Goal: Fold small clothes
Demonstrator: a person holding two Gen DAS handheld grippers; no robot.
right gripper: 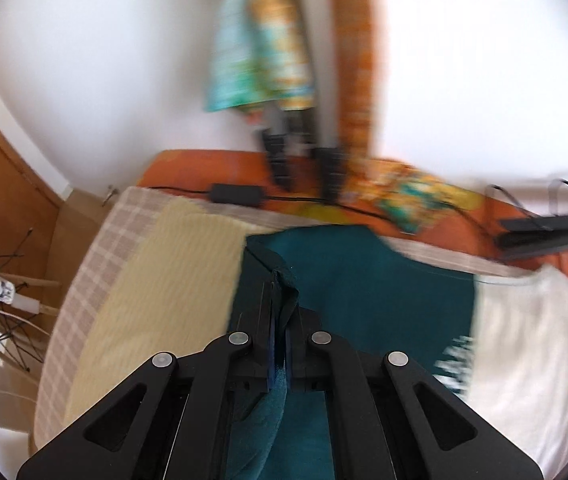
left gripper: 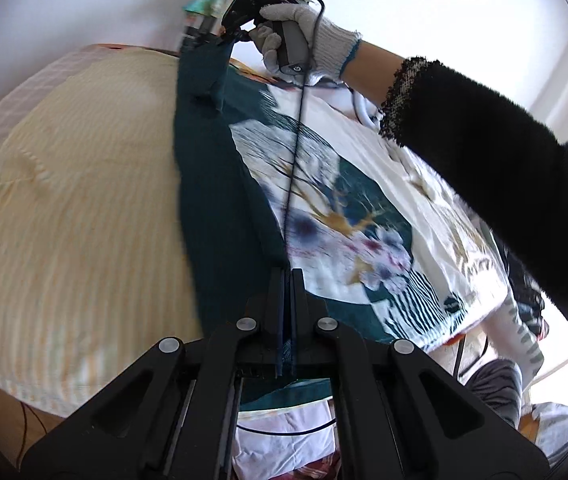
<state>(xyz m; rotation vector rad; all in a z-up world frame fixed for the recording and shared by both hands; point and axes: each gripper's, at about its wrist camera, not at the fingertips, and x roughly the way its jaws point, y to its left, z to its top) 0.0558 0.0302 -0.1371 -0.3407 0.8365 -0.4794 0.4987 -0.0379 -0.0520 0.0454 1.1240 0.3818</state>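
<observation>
Left gripper [left gripper: 286, 276] has both fingers pressed together on an edge of the dark teal garment [left gripper: 219, 200] — cloth runs down between the jaws. Right gripper [right gripper: 281, 280] is likewise clamped on a bunched teal fold; the fabric hangs down through the jaws toward the camera. In the left wrist view the right gripper shows near the far edge of the bed, held by a white-gloved hand [left gripper: 304, 36] with a black sleeve [left gripper: 484, 140] behind it, pinching the garment's far end, so the teal cloth is stretched in a long strip between the two grippers.

Garment lies over the middle of the bed, between a yellow striped blanket [left gripper: 71, 208] on one side and a white patterned sheet [left gripper: 364, 200] on the other. A thin black cable [left gripper: 296, 152] hangs from the right gripper across the sheet.

Right wrist view is motion-blurred: teal cloth [right gripper: 364, 280] spread flat ahead, an orange strip along the bed's far edge [right gripper: 203, 168], a black power brick [right gripper: 235, 193] on it, colourful hanging fabric [right gripper: 259, 48] on the wall beyond.
</observation>
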